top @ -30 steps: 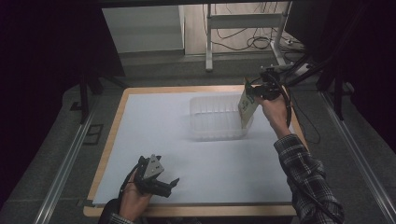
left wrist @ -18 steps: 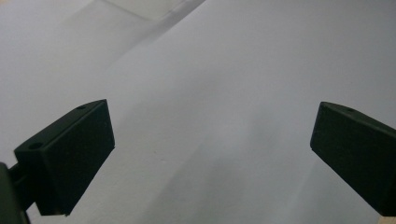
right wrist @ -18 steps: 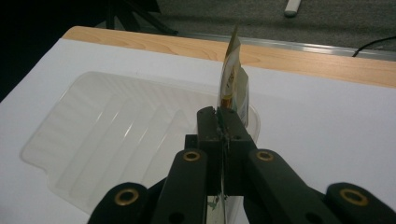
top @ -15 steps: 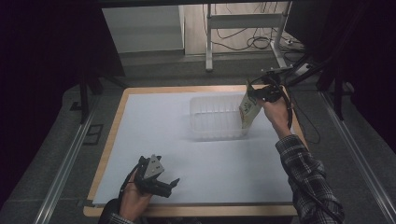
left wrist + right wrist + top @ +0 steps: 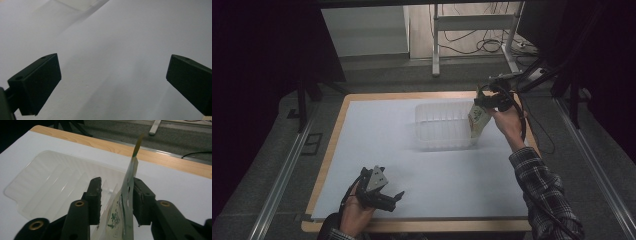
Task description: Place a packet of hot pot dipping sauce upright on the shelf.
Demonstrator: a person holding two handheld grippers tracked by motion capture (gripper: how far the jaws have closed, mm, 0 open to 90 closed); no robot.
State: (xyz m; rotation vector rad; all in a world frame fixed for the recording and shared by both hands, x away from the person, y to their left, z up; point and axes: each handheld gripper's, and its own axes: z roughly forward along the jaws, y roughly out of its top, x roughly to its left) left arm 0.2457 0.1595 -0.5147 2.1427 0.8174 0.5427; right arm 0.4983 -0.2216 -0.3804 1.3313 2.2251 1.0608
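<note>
White sheeting covers the wood-edged tabletop (image 5: 377, 145) in a dark room; near its far right corner the packet (image 5: 478, 120) stands upright, long axis vertical, at the clear tray's (image 5: 443, 125) right wall, between the right hand-held gripper's (image 5: 484, 100) just-opening jaws, while the left hand-held gripper (image 5: 384, 192) gapes wide, empty.

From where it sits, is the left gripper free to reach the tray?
Probably yes. The left gripper rests open near the table's front edge, and only bare white sheet lies between it and the tray.

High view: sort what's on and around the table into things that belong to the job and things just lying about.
In the job:
- packet, between the right gripper jaws, which have just been opening; left pad stands off it
- clear tray, beside the packet

Just about:
- left gripper, open, nothing between its jaws, over the white sheet
- cables on the floor beyond the table
</note>
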